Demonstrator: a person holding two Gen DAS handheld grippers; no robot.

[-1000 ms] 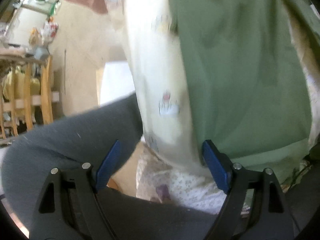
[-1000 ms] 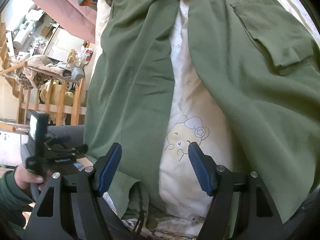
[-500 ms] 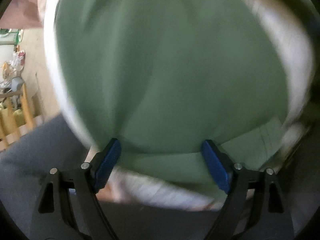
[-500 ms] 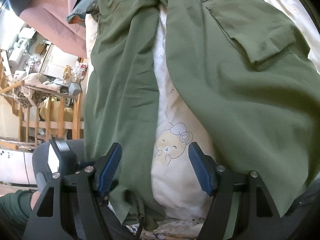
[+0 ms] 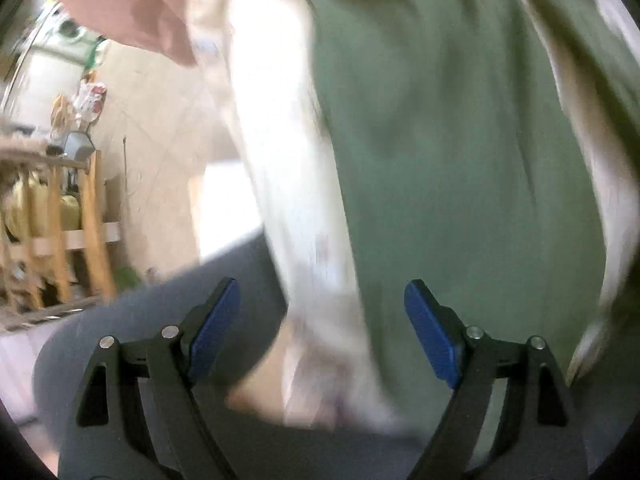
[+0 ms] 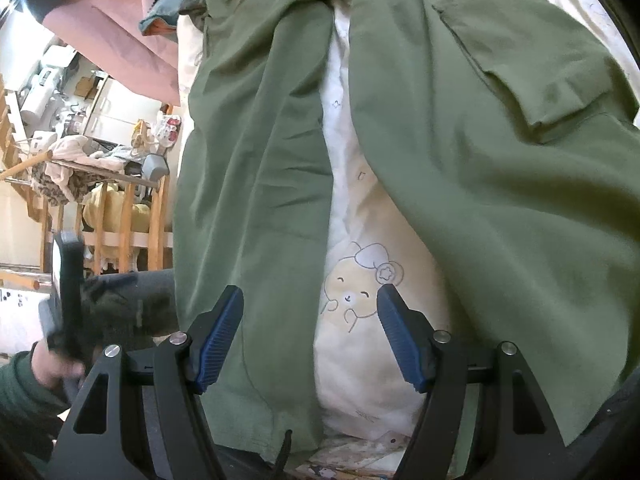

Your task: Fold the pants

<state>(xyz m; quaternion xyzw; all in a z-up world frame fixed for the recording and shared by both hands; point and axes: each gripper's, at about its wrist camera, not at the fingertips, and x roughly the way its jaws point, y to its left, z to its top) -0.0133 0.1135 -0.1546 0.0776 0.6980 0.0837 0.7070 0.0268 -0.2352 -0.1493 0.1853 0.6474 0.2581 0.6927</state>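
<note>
Green pants [image 6: 480, 184] spread beyond each hand-held gripper [image 6: 310, 334] — both wide, seemingly empty (left blurred).

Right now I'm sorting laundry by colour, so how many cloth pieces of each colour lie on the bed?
Green: 1, the pants
Cream: 1, the printed sheet
Pink: 1, the cloth
Total: 3

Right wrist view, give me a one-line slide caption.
Open right claw hovers over green pants spread legs apart on a cartoon-print bedsheet.
</note>
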